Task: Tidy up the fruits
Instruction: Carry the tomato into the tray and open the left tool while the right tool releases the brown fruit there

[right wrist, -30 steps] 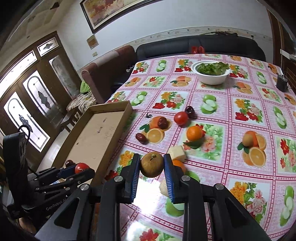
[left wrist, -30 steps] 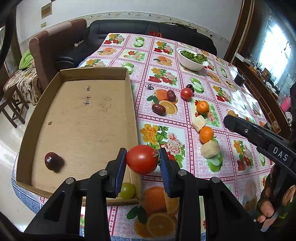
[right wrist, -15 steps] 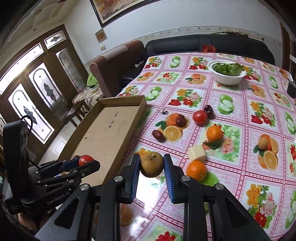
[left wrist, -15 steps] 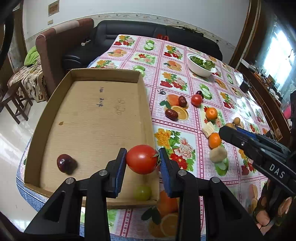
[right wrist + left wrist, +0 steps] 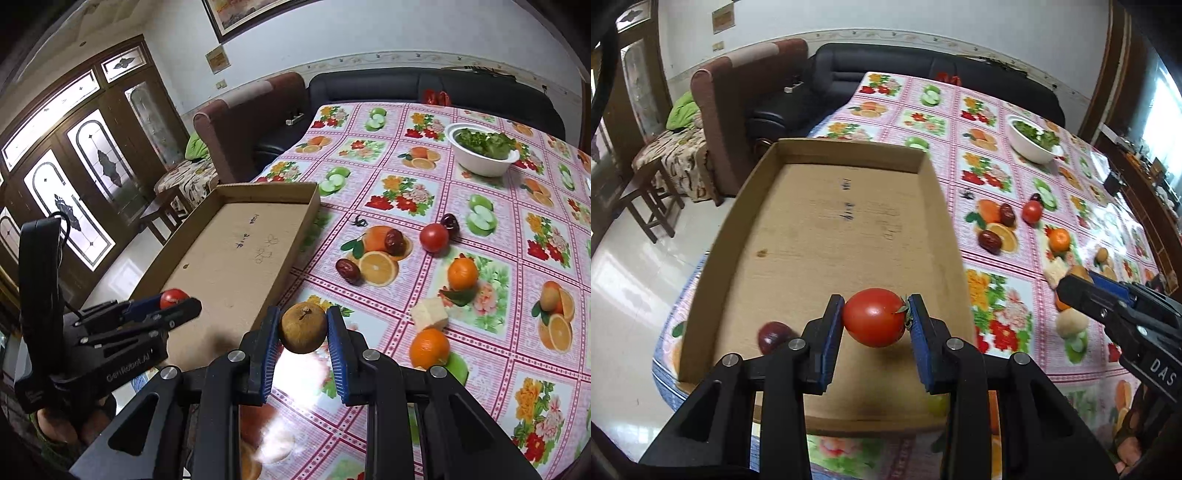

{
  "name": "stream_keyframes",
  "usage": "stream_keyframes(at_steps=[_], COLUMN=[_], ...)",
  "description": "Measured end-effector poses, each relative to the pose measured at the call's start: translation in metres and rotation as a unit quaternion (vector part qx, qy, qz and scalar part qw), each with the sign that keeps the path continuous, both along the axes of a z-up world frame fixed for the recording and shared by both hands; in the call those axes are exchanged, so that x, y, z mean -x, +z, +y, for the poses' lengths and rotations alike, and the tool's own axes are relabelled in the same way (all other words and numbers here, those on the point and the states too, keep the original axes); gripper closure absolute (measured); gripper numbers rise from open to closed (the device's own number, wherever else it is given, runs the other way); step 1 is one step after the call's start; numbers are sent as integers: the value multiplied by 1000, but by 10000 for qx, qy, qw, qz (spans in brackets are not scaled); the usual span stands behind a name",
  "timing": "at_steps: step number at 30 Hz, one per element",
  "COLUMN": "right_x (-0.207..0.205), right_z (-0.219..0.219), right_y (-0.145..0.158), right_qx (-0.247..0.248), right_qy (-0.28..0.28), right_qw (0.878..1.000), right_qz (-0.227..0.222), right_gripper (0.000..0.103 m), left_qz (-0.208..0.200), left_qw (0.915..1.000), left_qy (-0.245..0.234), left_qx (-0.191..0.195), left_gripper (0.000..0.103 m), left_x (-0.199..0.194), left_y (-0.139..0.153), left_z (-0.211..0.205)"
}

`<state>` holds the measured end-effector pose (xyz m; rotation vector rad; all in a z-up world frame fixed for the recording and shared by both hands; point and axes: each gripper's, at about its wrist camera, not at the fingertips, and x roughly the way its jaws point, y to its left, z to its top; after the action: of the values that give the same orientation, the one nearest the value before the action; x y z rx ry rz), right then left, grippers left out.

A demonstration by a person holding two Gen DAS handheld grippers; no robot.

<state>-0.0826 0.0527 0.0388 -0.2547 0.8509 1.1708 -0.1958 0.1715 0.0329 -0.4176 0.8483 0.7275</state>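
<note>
Carrying status: both fruits are airborne, neither released yet.
Left hand-held gripper [image 5: 874, 320]: clamped on the red tomato [image 5: 874, 316], pads pressing both sides — grip unchanged over the last second.
Tomato position: a second ago it hung over the tray's near right corner at the rim; now it sits over the cardboard tray [image 5: 934, 206] floor, near end, inside the right wall.
Right hand-held gripper [image 5: 303, 330]: jaws together on the brown round fruit [image 5: 303, 327], stem end up — hold also unchanged.
Brown fruit position: it has slid from over the loose fruit toward the tray; now just outside the tray's near right wall, above the worktop [image 5: 406, 173].
Already in tray: dark plum [image 5: 772, 336] at the near left, small green fruit [image 5: 938, 404] at the near right corner, partly hidden by a finger.
Left on worktop: second tomato [image 5: 434, 237], two oranges, dates, a pale cube, one more pale round fruit.
Meaning: tomato looks ready to lower and release — likely next drop. Brown fruit needs a bit more travel over the wall.
Risk: both grippers converge on the same near end; round fruit may roll into the plum.
</note>
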Motion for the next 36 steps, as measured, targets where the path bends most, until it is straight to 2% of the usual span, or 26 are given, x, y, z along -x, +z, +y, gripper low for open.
stream_keyframes(at_steps=[5, 11, 21, 26, 33, 36], right_x=[9, 26, 69, 75, 74, 73], right_z=[16, 50, 109, 115, 111, 106], right_y=[-3, -11, -44, -61, -63, -60], right_qx=[39, 112, 609, 863, 913, 858], right_qy=[187, 566, 1361, 1434, 1423, 1407], right_qw=[9998, 9983, 9888, 9859, 9856, 9863], right_qz=[18, 76, 7, -26, -34, -8], right_gripper=[77, 77, 78, 77, 74, 68], left_qz=[21, 57, 331, 524, 476, 340], left_qw=[9998, 9991, 9966, 9956, 9949, 9949], left_qy=[174, 409, 625, 604, 645, 699], left_qx=[-70, 33, 421, 494, 612, 645], left_gripper=[70, 70, 70, 70, 69, 62], left_x=[8, 9, 4, -1, 2, 8], left_y=[2, -1, -29, -40, -37, -30], left_z=[22, 57, 80, 79, 79, 77])
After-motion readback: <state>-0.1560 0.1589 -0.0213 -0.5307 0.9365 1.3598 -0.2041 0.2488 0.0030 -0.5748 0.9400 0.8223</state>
